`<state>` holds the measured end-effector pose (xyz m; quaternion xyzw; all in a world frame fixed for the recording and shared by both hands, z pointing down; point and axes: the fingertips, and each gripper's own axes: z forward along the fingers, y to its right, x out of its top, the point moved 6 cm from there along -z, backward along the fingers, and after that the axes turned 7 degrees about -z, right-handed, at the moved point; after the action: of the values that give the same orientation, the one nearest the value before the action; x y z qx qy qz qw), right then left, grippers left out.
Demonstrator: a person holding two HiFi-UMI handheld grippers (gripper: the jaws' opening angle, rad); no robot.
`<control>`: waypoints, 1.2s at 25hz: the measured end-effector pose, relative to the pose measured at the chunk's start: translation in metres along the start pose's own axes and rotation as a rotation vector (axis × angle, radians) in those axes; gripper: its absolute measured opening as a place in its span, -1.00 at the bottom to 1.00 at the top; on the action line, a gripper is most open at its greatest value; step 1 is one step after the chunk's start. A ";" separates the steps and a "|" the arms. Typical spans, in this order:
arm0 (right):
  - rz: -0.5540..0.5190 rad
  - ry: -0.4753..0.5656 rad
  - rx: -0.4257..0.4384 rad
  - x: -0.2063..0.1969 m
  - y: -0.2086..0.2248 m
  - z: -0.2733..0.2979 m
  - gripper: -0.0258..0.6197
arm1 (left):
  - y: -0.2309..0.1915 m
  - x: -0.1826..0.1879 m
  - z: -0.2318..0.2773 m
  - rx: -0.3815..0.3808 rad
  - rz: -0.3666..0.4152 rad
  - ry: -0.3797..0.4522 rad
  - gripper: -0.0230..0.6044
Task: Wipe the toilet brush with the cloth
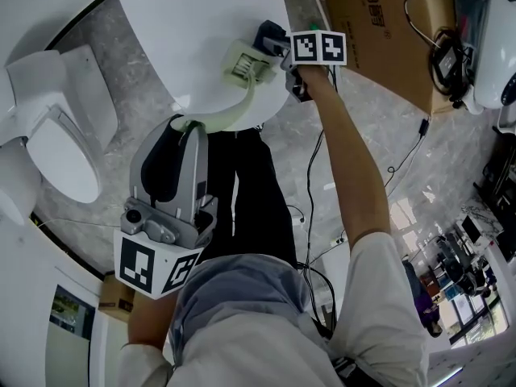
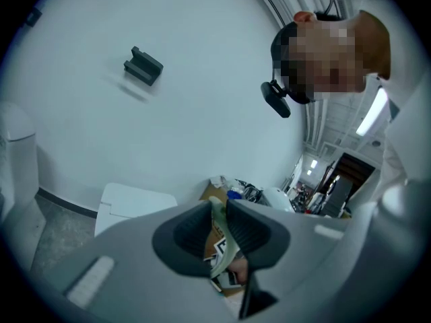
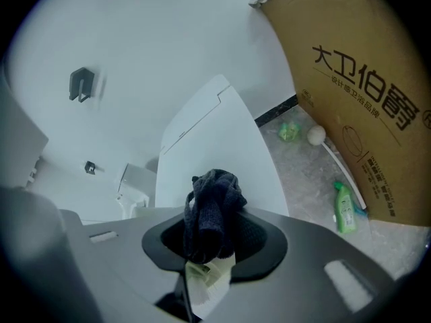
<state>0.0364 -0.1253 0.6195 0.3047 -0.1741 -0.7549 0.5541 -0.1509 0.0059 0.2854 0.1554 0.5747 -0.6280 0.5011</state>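
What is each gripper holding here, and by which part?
Left gripper: toilet brush, by its handle. Right gripper: cloth, bunched between the jaws.

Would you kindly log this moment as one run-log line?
left tool: shut on toilet brush handle | right tool: shut on cloth | cloth at brush head | phase: wiping

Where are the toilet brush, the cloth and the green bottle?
toilet brush [image 1: 230, 118], head view, on its curved pale handle.
cloth [image 3: 212, 210], right gripper view, on the dark bunch between the jaws.
green bottle [image 3: 344, 208], right gripper view, on its body.
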 end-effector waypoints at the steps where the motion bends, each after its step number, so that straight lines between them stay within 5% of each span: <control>1: 0.001 0.002 -0.001 -0.001 0.001 -0.001 -0.59 | 0.000 0.000 0.000 0.000 0.000 0.000 -0.93; 30: -0.056 -0.014 -0.079 -0.029 0.020 -0.022 -0.60 | 0.001 -0.002 -0.001 0.001 0.005 0.008 -0.93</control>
<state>0.0712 -0.1031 0.6228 0.2819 -0.1395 -0.7786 0.5430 -0.1500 0.0080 0.2859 0.1597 0.5758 -0.6265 0.5004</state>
